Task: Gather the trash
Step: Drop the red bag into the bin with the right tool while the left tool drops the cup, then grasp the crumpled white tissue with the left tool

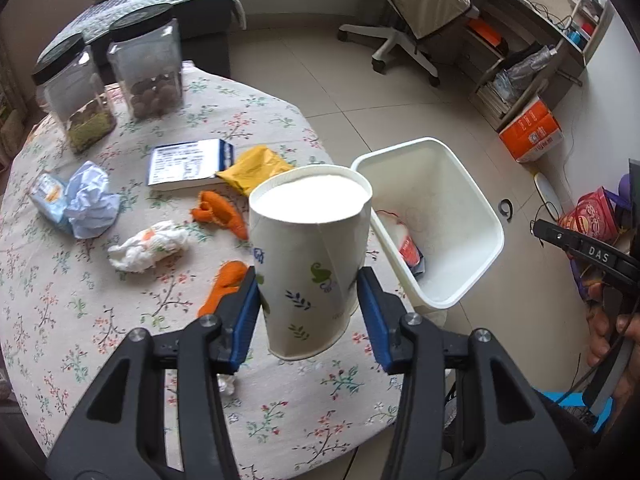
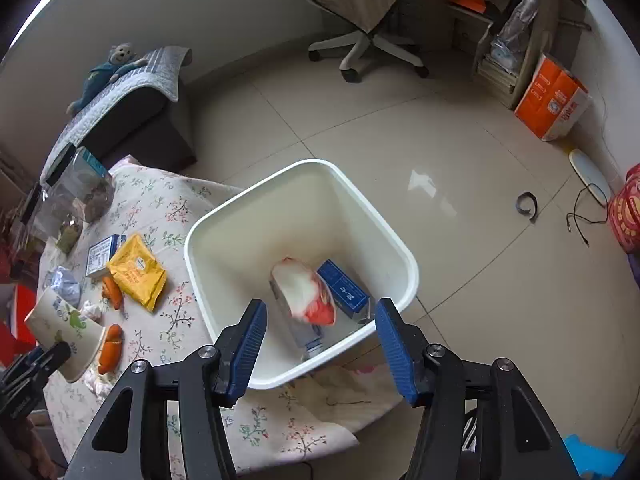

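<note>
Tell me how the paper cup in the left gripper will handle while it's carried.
The paper cup, held in the left hand-held gripper, probably weighs little. Its thin wall would likely dent under a hard squeeze. The smooth, tapered side might slip between the pads if the grip loosens.

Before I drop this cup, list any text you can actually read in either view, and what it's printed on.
"DAS": on the right claw, on its black body seen in the left wrist view.
Paper cup held by the left claw: a blue mark, unreadable.
Blue and white box on the table: label too small.
Yellow packet: print blurred.
Blue box in the bin: white characters, unreadable.
Orange carton: blurred.
</note>
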